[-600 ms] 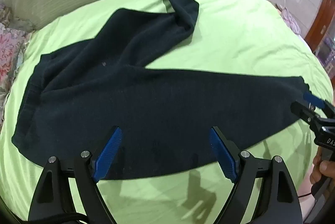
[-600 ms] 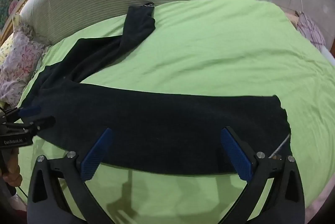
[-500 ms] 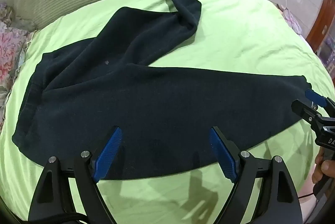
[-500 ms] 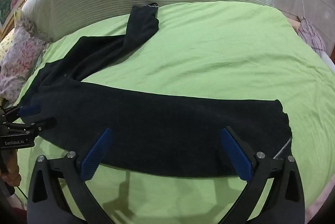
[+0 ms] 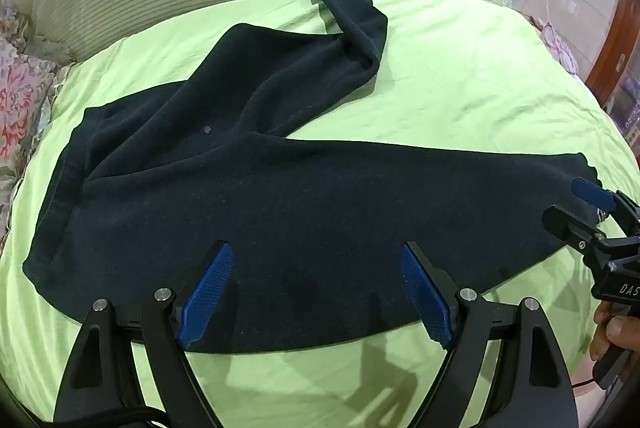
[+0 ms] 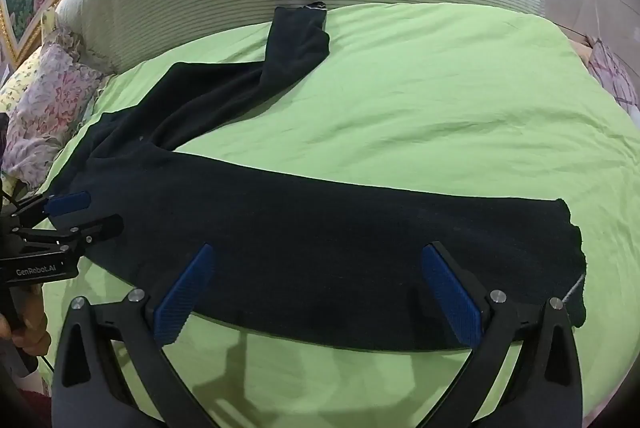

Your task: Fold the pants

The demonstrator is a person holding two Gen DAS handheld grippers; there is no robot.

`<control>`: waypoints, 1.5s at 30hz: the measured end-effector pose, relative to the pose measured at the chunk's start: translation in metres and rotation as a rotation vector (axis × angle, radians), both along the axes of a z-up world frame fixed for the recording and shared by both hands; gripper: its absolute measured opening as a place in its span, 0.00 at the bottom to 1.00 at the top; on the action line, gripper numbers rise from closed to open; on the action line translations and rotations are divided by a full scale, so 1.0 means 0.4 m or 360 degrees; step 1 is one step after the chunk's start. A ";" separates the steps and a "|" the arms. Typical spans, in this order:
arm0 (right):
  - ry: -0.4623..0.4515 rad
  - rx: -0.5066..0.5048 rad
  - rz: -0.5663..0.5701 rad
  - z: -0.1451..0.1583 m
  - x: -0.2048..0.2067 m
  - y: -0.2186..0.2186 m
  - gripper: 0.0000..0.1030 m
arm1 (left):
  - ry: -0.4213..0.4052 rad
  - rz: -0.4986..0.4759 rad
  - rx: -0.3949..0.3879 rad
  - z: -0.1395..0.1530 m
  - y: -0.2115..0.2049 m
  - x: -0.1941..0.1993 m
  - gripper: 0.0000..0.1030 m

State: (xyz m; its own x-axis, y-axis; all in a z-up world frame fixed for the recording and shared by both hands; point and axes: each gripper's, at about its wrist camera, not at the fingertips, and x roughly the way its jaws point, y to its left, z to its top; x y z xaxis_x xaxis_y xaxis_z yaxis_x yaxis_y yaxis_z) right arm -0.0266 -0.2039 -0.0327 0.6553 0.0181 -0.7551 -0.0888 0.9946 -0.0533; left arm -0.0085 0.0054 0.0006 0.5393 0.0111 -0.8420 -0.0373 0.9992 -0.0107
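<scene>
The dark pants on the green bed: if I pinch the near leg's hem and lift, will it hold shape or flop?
Likely flop: the dark pants already lie in soft creases, and the far leg bends over itself. The fabric looks thick and fleecy, so probably some weight and drag on the green sheet. It looks matte, so slipping from the pads seems unlikely.

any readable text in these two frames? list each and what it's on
"GenRobot.AI": white print on the body of the left gripper, in the right wrist view.
"DAS", cut off by the frame edge: white print on the body of the right gripper, in the left wrist view.
Signs by the doorway at far right: too blurred to read.
Pants: no visible text.
</scene>
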 end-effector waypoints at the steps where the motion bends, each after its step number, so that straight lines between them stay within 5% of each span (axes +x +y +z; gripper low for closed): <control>1: 0.0004 -0.0002 0.0006 -0.002 0.002 0.003 1.00 | 0.0002 0.0002 0.0004 -0.001 -0.003 0.002 0.83; 45: 0.0007 0.0031 0.0042 -0.005 0.002 0.028 1.00 | 0.0012 0.0032 0.0001 -0.020 0.002 0.018 0.83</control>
State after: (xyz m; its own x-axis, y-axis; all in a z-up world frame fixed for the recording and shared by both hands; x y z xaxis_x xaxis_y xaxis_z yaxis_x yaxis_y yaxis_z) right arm -0.0257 -0.1927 -0.0345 0.6512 0.0497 -0.7573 -0.1150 0.9928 -0.0338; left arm -0.0011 0.0061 -0.0076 0.5326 0.0224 -0.8461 -0.0578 0.9983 -0.0099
